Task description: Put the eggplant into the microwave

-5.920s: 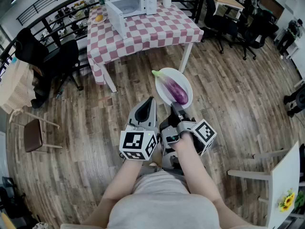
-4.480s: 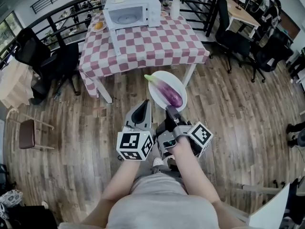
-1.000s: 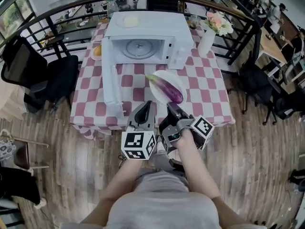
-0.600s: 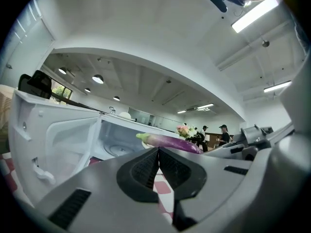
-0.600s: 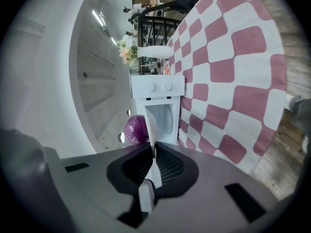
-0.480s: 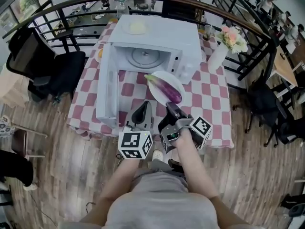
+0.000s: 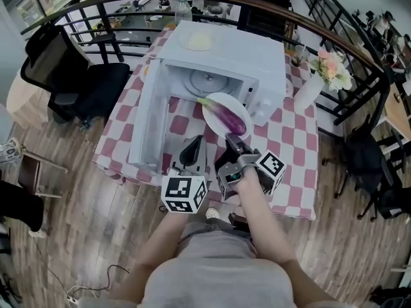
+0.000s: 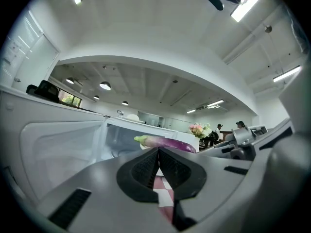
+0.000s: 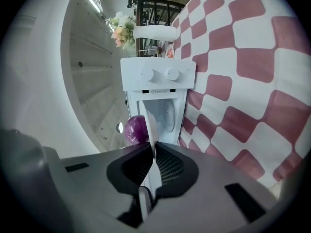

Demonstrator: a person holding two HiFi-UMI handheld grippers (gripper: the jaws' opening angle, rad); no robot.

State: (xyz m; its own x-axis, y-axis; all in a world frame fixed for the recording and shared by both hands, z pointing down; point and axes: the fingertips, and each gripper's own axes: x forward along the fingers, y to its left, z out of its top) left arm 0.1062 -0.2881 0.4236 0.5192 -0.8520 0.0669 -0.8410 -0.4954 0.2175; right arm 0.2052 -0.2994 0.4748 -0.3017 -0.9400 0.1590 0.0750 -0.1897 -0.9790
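**Eggplant held on a plate at the mouth of the open microwave**

The right gripper (image 7: 232,140) is seen clamped on the near rim of a white plate (image 7: 237,105). In the right gripper view its jaws (image 9: 153,152) are pressed against the thin edge of the plate (image 9: 150,125), which is seen edge-on and runs up between them. The purple eggplant (image 7: 228,116) is carried on this plate, lying diagonally with its green stem end towards the microwave. In the right gripper view the eggplant (image 9: 136,129) shows as a rounded purple shape just beside the plate edge.

The left gripper (image 7: 194,140) is held just beside the right one. Its jaws (image 8: 158,152) are brought together with nothing between them, and the eggplant (image 8: 167,143) is seen beyond their tips.

The plate is held above the pink-and-white checked tablecloth (image 7: 297,153), right in front of the white microwave (image 7: 225,50). The microwave door (image 7: 149,117) is swung wide open to the left, and the glass turntable (image 7: 205,80) is exposed inside. Whether the plate's far edge has entered the cavity cannot be told.

A round pale-yellow item (image 7: 199,40) is set on the microwave top. A white vase of flowers (image 7: 308,92) stands on the table to the right
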